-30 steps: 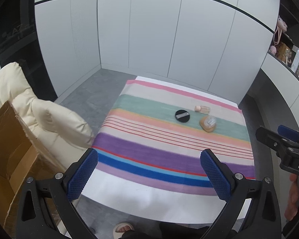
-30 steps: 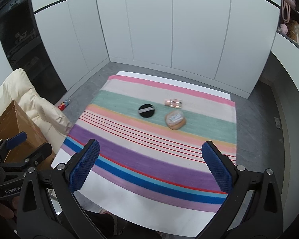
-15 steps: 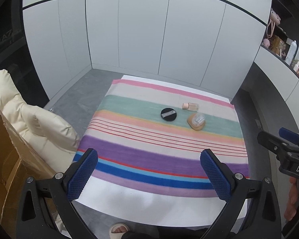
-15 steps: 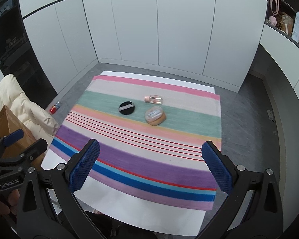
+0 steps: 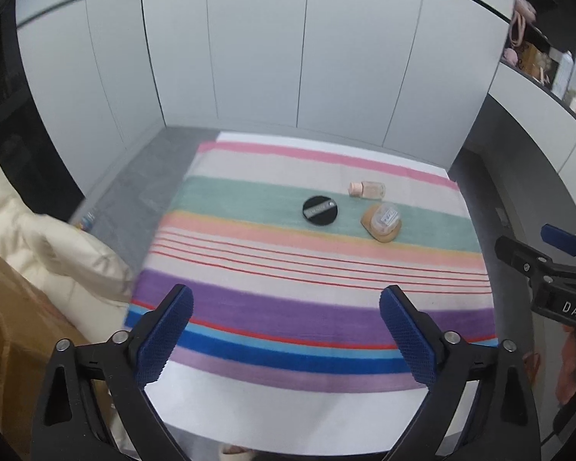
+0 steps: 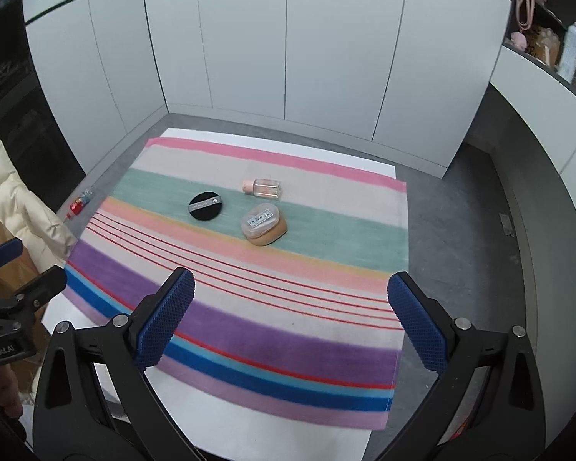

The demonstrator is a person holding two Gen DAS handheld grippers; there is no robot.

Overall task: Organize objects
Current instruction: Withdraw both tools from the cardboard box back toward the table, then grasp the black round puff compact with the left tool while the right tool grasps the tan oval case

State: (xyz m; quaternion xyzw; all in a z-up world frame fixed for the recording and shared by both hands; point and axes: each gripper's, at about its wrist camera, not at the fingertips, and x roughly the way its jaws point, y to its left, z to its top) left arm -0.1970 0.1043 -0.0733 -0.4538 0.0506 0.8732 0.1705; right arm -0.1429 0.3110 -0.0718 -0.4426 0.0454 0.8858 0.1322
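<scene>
Three items lie on the green stripe of a striped cloth (image 5: pixel 311 280) (image 6: pixel 249 307): a black round compact (image 5: pixel 319 210) (image 6: pixel 206 206), a small pink bottle on its side (image 5: pixel 367 190) (image 6: pixel 263 188), and a tan case with a clear lid (image 5: pixel 382 221) (image 6: pixel 264 223). My left gripper (image 5: pixel 286 336) is open and empty above the cloth's near edge. My right gripper (image 6: pixel 289 320) is open and empty, also near the front, well short of the items.
The cloth covers a white table (image 6: pixel 272 440). A cream jacket (image 5: pixel 38 238) and a cardboard box (image 5: pixel 7 330) stand at the left. A small red item (image 6: pixel 78 203) lies on the grey floor. Shelves with bottles (image 6: pixel 568 53) are at the right.
Both grippers have moved forward and tilted, so the table and items appear closer and shifted left in the right view. Both grippers stay open; nothing on the cloth has moved.
</scene>
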